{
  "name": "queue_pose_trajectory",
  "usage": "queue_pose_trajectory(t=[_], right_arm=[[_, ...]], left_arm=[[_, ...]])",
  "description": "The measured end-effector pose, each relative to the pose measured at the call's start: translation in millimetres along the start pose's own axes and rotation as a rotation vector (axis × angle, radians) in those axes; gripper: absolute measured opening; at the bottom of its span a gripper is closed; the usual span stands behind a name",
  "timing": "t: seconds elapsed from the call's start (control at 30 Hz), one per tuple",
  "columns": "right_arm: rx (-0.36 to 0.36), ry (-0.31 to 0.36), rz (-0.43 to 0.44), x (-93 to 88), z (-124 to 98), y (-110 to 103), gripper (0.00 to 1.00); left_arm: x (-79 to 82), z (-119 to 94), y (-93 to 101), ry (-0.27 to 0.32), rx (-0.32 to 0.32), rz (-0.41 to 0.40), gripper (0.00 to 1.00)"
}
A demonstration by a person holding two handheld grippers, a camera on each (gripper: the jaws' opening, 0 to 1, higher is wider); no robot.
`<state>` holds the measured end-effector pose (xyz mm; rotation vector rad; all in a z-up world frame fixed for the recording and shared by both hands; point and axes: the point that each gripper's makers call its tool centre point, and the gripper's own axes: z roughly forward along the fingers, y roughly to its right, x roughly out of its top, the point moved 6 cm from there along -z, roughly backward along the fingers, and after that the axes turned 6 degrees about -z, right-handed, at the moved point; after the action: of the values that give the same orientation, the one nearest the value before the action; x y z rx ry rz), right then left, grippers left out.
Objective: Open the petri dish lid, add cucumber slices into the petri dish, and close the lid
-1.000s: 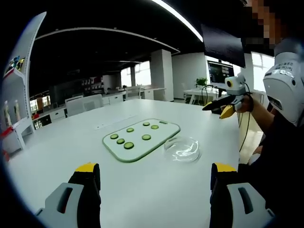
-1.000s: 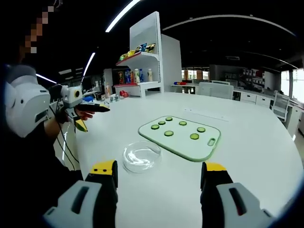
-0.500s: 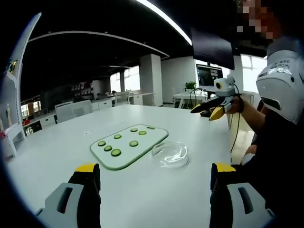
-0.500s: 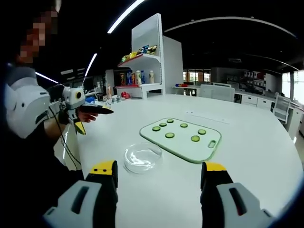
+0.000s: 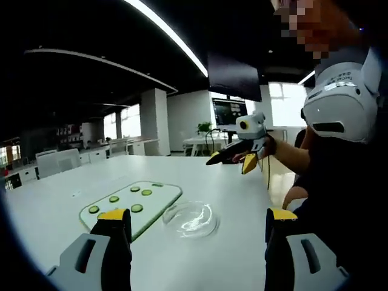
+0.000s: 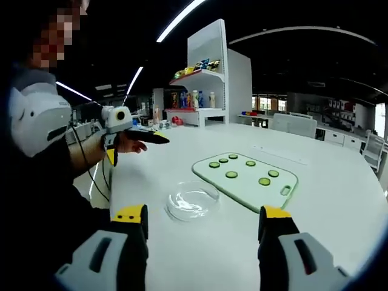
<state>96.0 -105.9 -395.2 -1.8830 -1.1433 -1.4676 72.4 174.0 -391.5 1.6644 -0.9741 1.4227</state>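
A clear petri dish [image 5: 191, 219] with its lid on sits on the white table [image 5: 54, 224], next to a pale green cutting board [image 5: 160, 197] that carries several cucumber slices [image 5: 137, 208]. My left gripper [image 5: 197, 218] is open and held low in front of the dish, apart from it. In the right gripper view the same dish [image 6: 193, 201] lies just beyond my open right gripper [image 6: 202, 217], with the board [image 6: 254, 193] and slices [image 6: 231, 174] behind it to the right. Neither gripper holds anything.
A person's hand [image 5: 250, 159] holds the right gripper up at the table's far side. A white shelf [image 6: 209, 79] with bottles stands behind the table. A monitor [image 5: 230, 112], desks and chairs fill the background.
The left gripper view has swung, so board and dish now sit lower and further left. The right gripper view has shifted slightly. Dish, board and slices have not moved; both grippers stay open.
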Motion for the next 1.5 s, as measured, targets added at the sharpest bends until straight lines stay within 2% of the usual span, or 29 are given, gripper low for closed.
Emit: queue_pose_trajectory(t=[0.13, 0.23, 0.3, 0.4, 0.5, 0.7, 0.9, 1.33, 1.43, 1.5], right_arm=[[0.03, 0.007, -0.024, -2.0, 7.0, 2.6, 0.72], [0.081, 0.002, -0.009, -7.5, 15.6, 4.0, 0.61], [0.106, -0.001, -0.012, -12.1, 23.7, 5.6, 0.63], [0.127, -0.014, -0.038, -16.4, 33.3, 5.5, 0.67], [0.147, -0.036, -0.082, -20.7, 44.0, 5.9, 0.67], [0.199, -0.022, -0.109, -19.1, 58.7, 2.7, 0.68], [0.231, -0.05, -0.104, -24.9, 71.4, 0.9, 0.66], [0.296, -0.075, -0.132, -32.2, 99.1, -7.1, 0.65], [0.3, -0.076, -0.137, -33.3, 101.2, -6.7, 0.65], [0.302, -0.069, -0.132, -33.0, 102.4, -5.6, 0.64]], left_arm=[[-8.9, 11.4, -4.8, -0.032, -0.023, 0.042, 0.9], [-14.1, 19.4, -1.8, -0.047, -0.07, 0.059, 0.9], [-16.6, 26.7, -3.2, -0.05, -0.083, 0.057, 0.89], [-22.0, 35.9, -6.6, -0.083, -0.09, 0.075, 0.84], [-21.7, 43.1, -11.9, -0.075, -0.113, 0.052, 0.82], [-30.7, 55.3, -21.0, -0.103, -0.127, 0.043, 0.81], [-41.8, 66.4, -27.4, -0.159, -0.117, 0.061, 0.81], [-48.0, 81.9, -32.3, -0.16, -0.141, 0.027, 0.78], [-47.1, 87.0, -32.8, -0.161, -0.145, 0.042, 0.73], [-48.2, 89.0, -32.9, -0.171, -0.149, 0.05, 0.74]])
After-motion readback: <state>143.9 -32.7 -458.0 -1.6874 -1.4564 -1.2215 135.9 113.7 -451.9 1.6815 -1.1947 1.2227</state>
